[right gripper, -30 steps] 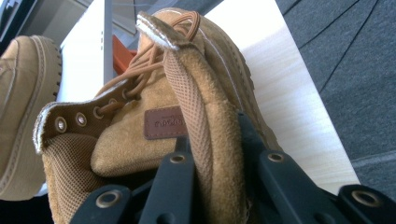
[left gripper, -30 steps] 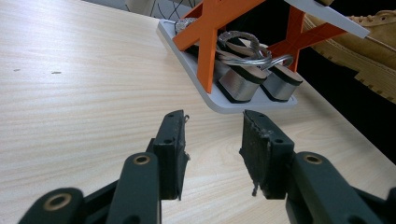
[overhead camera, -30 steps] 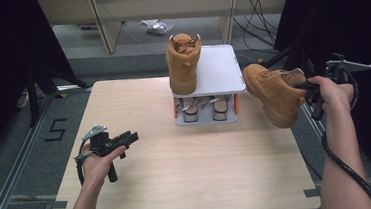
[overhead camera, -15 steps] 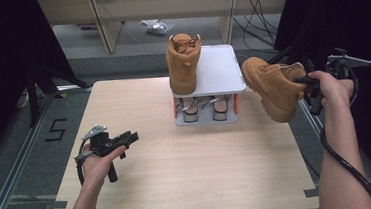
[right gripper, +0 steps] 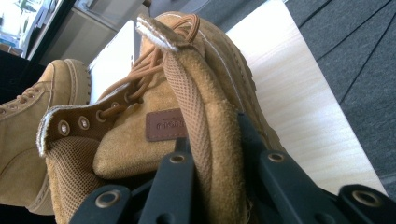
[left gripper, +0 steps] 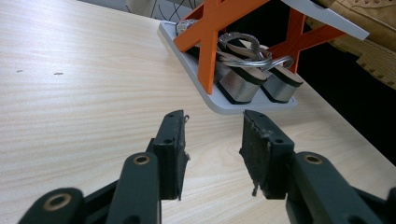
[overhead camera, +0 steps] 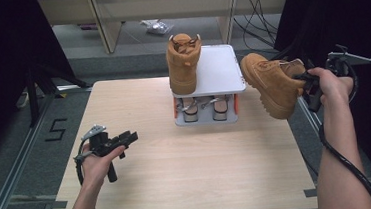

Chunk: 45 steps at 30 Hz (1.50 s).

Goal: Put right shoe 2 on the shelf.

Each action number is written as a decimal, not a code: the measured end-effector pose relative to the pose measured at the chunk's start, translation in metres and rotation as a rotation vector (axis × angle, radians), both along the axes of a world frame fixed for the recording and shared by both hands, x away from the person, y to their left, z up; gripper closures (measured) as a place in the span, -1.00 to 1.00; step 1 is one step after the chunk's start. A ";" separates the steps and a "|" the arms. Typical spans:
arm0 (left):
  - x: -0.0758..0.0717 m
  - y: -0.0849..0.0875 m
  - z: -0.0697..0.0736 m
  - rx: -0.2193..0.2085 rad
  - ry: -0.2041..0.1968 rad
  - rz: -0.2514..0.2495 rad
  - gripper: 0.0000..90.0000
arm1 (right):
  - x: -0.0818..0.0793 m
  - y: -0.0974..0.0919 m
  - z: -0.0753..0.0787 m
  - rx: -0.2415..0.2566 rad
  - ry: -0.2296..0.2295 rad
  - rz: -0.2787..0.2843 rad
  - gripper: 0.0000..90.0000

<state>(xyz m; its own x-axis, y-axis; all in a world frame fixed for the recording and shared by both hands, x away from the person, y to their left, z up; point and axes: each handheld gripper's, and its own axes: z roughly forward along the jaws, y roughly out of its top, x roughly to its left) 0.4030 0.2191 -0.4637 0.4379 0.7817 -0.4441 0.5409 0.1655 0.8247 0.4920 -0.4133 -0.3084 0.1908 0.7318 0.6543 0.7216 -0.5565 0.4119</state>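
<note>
A tan boot (overhead camera: 184, 62) stands upright on the left part of the white top of a small shoe rack (overhead camera: 218, 72). Its mate, a second tan boot (overhead camera: 271, 82), hangs in the air just right of the rack with its toe toward the rack. My right gripper (overhead camera: 306, 81) is shut on that boot's padded collar (right gripper: 205, 140); the jaws clamp the collar from both sides. My left gripper (overhead camera: 131, 137) hovers low over the table's left side, open with nothing between its fingers (left gripper: 170, 154), and points at the rack's lower shelf.
The rack (left gripper: 212, 28) has orange cross legs, and a pair of silver sandals (left gripper: 243, 81) sits on its lower shelf. The wooden table (overhead camera: 194, 174) ends close to the right of the held boot. Shelving and cables lie beyond the far edge.
The right hand has lifted the held boot slightly. The left hand and its gripper have stayed where they were.
</note>
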 end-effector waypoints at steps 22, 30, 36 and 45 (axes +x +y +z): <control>-0.001 0.003 0.002 0.001 -0.006 0.007 0.31 | 0.007 0.006 0.009 0.024 -0.032 -0.029 0.80; -0.001 0.004 0.003 0.002 -0.007 0.010 0.31 | 0.009 0.008 0.012 0.028 -0.043 -0.042 0.80; -0.001 0.004 0.002 0.001 -0.007 0.008 0.31 | 0.010 0.009 0.014 0.022 -0.058 -0.051 0.80; -0.001 0.004 0.002 0.000 -0.007 0.010 0.31 | 0.013 0.013 0.017 0.035 -0.071 -0.065 0.80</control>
